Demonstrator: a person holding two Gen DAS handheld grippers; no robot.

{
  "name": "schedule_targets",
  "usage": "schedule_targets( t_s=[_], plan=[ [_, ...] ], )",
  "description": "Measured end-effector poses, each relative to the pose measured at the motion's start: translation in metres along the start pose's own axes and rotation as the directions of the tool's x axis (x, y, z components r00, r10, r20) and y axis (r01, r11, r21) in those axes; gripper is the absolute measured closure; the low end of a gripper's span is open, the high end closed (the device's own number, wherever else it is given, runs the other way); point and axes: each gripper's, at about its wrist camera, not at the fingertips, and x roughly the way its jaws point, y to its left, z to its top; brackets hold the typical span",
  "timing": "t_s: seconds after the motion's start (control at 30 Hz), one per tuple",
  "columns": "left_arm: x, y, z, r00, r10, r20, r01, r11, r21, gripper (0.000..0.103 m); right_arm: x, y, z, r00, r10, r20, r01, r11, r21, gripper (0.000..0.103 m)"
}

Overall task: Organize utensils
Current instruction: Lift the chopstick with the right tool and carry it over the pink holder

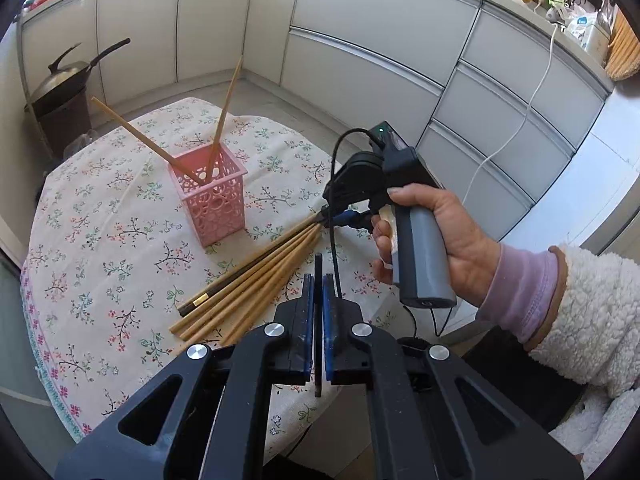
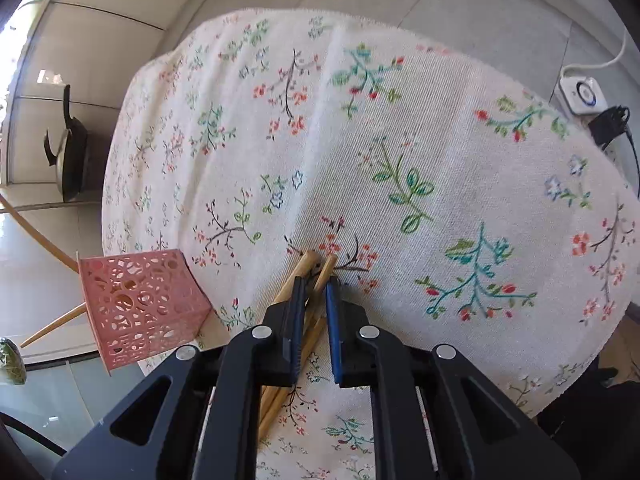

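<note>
floral tablecloth (image 1: 100,248) (kitchen cabinets (image 1: 360,40) behind); left fingers (image 1: 318,280) pressed together, right fingers (image 2: 294,300) seemingly straddling chopsticks (image 2: 320,276).

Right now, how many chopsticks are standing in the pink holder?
2. One chopstick leans left out of the pink holder, the other chopstick tilts up and right. More lie loose on the tablecloth; none visibly hidden inside.

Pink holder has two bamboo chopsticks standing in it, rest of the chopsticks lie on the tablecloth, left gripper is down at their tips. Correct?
Wrong gripper. The right gripper is at the tips of the loose chopsticks; the right wrist view shows it. The pink holder does hold two chopsticks, and the rest lie on the tablecloth.
</note>
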Motion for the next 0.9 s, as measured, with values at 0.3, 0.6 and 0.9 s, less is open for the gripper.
schedule_targets(
  t_s=[0.3,0.6,0.9],
  plan=[
    [-0.031,0.016,0.005,0.987,0.063,0.146,-0.049,0.994,-0.098,0.1,-0.08,0.026,-0.042,0.983,0.105,0.151,-0.068,0.97,-0.232,0.096],
    [-0.058,0.029,0.009,0.951,0.143,0.272,-0.093,0.978,-0.188,0.1,-0.138,0.045,-0.08,0.951,0.226,0.21,-0.123,0.901,-0.416,0.098],
    [-0.08,0.036,0.021,0.916,0.208,0.342,-0.117,0.956,-0.268,0.1,-0.188,0.061,-0.097,0.931,0.276,0.237,-0.125,0.854,-0.505,0.097]
  ],
)
